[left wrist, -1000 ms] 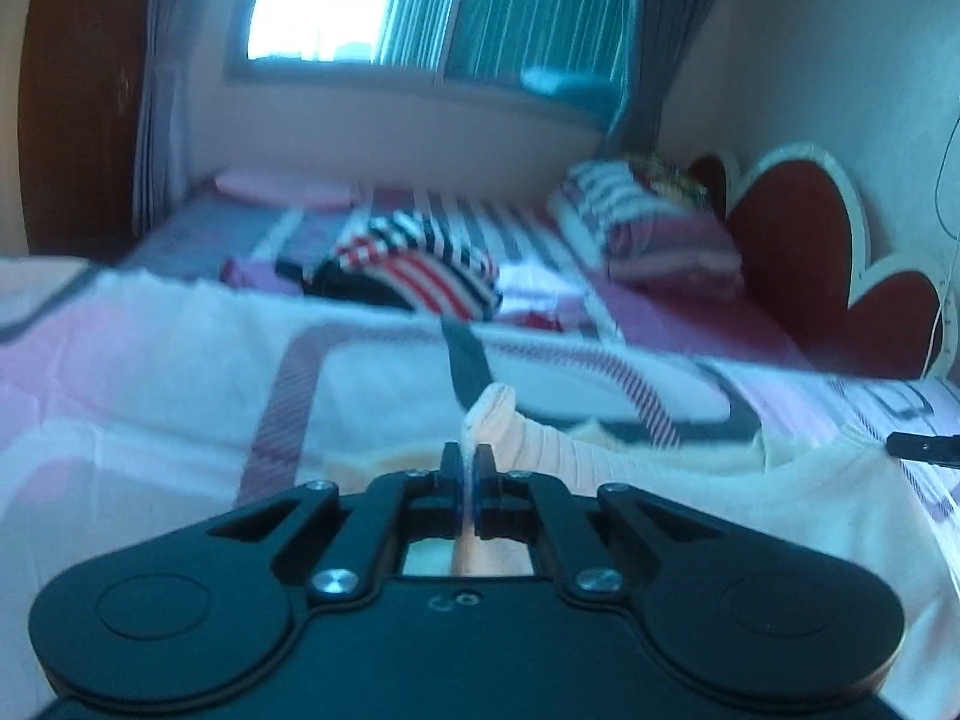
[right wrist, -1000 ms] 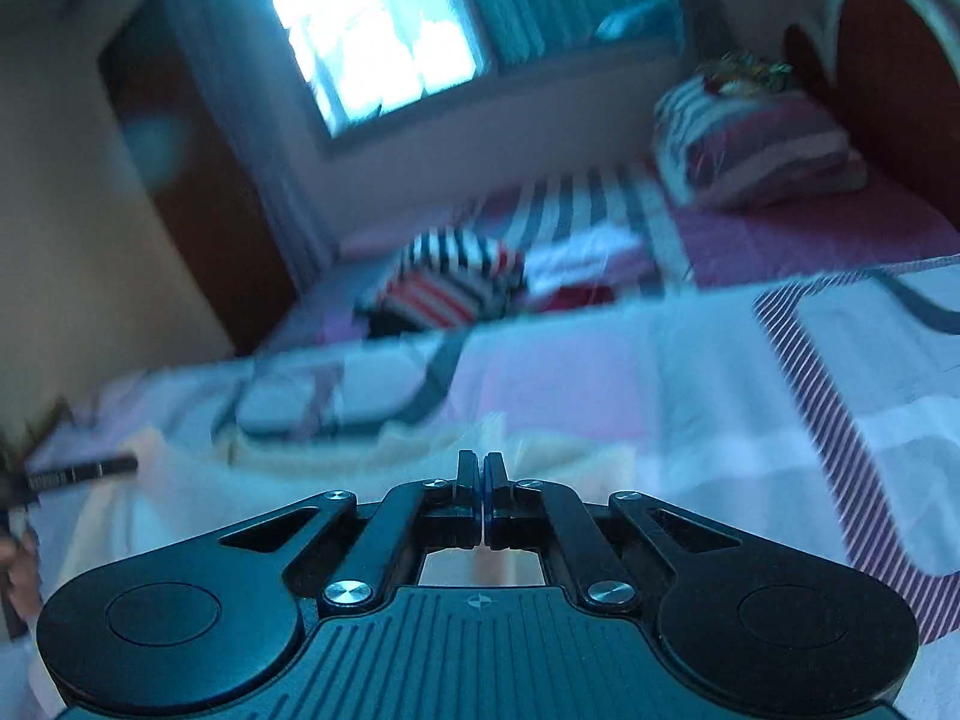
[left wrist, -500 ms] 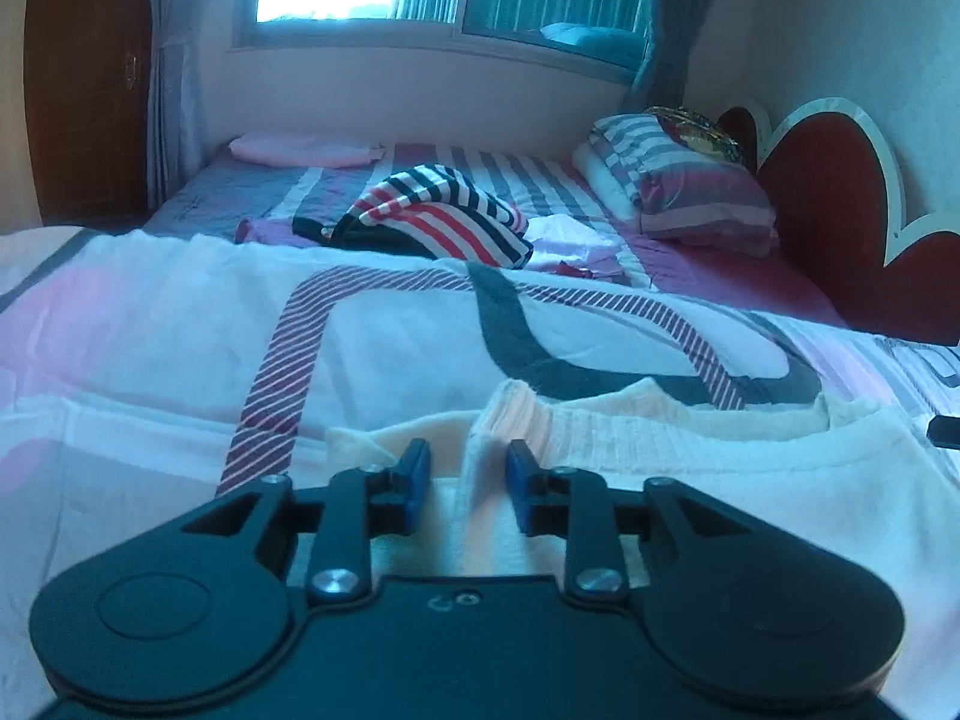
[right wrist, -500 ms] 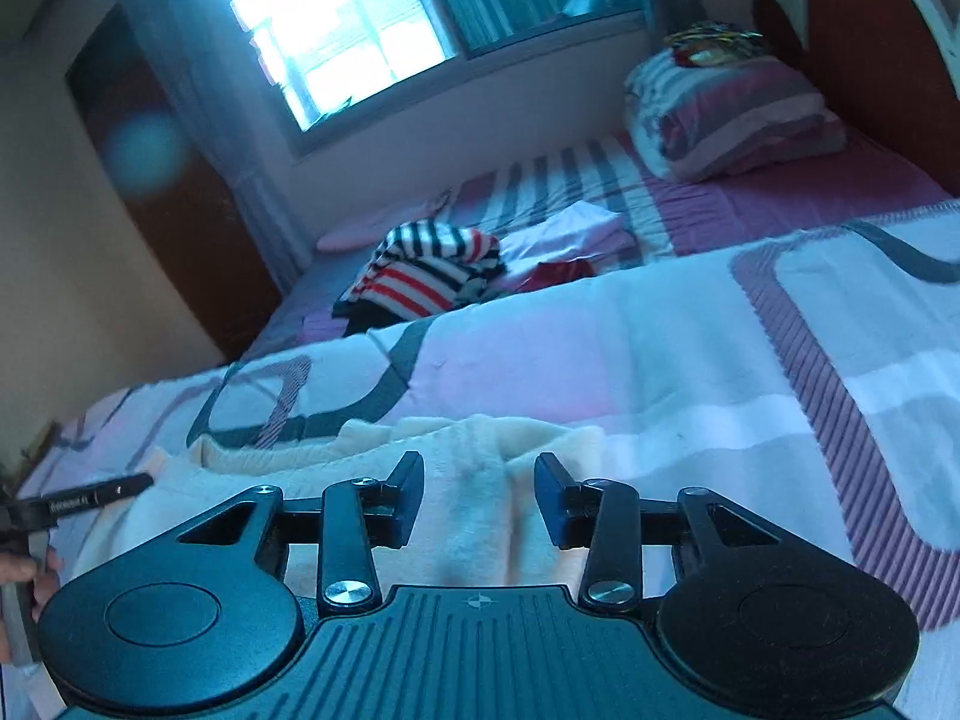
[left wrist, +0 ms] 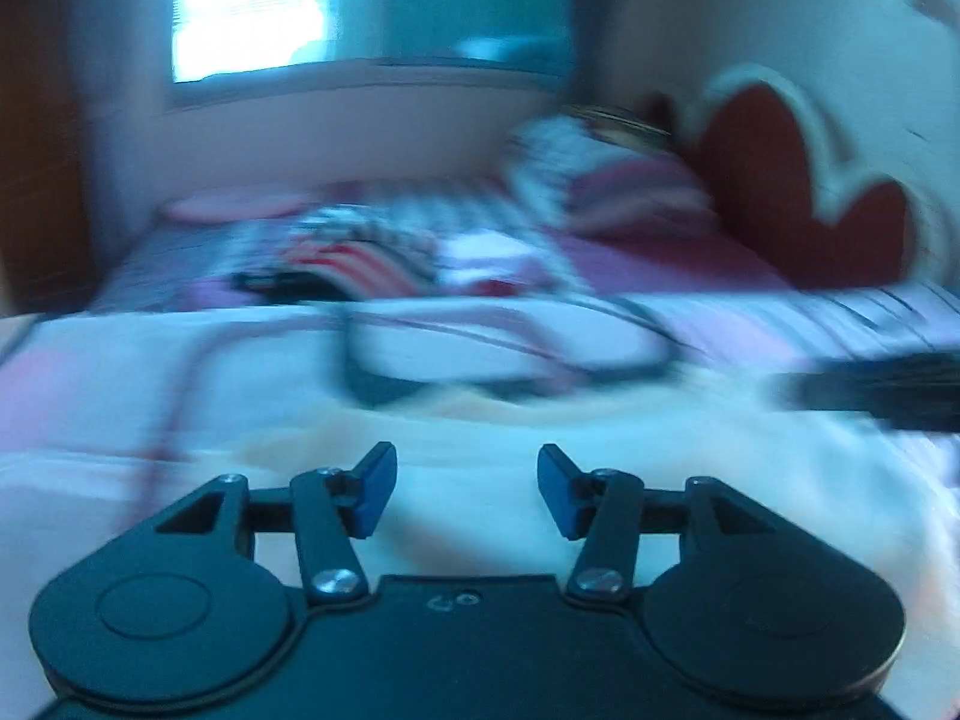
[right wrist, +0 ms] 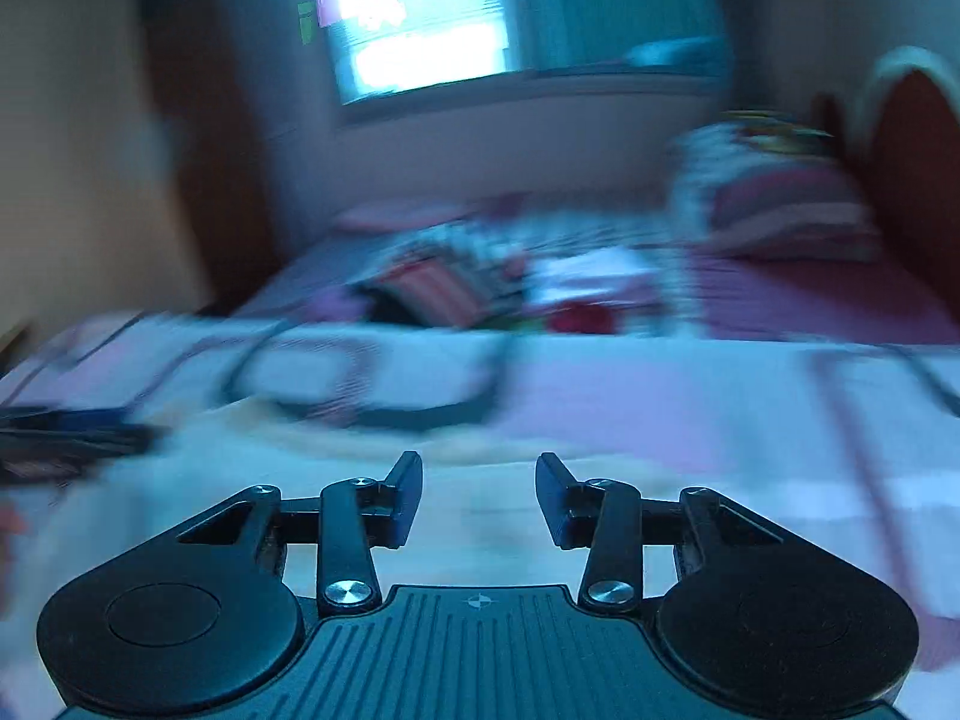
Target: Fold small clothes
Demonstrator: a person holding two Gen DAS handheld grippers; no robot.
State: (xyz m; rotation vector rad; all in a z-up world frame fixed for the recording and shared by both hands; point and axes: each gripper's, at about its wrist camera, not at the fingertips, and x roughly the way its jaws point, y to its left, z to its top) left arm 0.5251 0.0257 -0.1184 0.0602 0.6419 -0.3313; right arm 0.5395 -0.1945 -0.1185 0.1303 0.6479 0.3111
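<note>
A: What is nearest in the left wrist view?

B: The left claw (left wrist: pixel 467 489), its blue-padded fingers (left wrist: pixel 375 495) spread wide with nothing between them. Under and just beyond them lies the cream garment (left wrist: pixel 480 456), spread flat on the patterned bedsheet (left wrist: pixel 90 384).

A: And the right side?

B: The right claw (right wrist: pixel 478 495) is likewise spread apart, gripping nothing. The same cream garment (right wrist: pixel 480 516) lies beneath its fingers (right wrist: pixel 405 498), reaching toward 9 o'clock in that view.

A: Can each claw see the other?

B: Yes, as dark smears. In the left wrist view the right claw (left wrist: pixel 876 387) shows at about 3 o'clock, over the garment's far edge. In the right wrist view the left claw (right wrist: pixel 66 435) shows at 9 o'clock. Both frames are heavily blurred, so finer detail cannot be told.

A: Farther out?

B: Beyond the sheet's grey and pink curved bands lies a striped red, white and black garment (left wrist: pixel 360 252) toward 12 o'clock, with white cloth (left wrist: pixel 486 255) just beside it. Farther, at 1 to 2 o'clock, a striped pillow (left wrist: pixel 606 192) sits near a red scalloped headboard (left wrist: pixel 780 180). Farthest, at 11 to 12 o'clock, a bright window (left wrist: pixel 252 6) with curtains.
</note>
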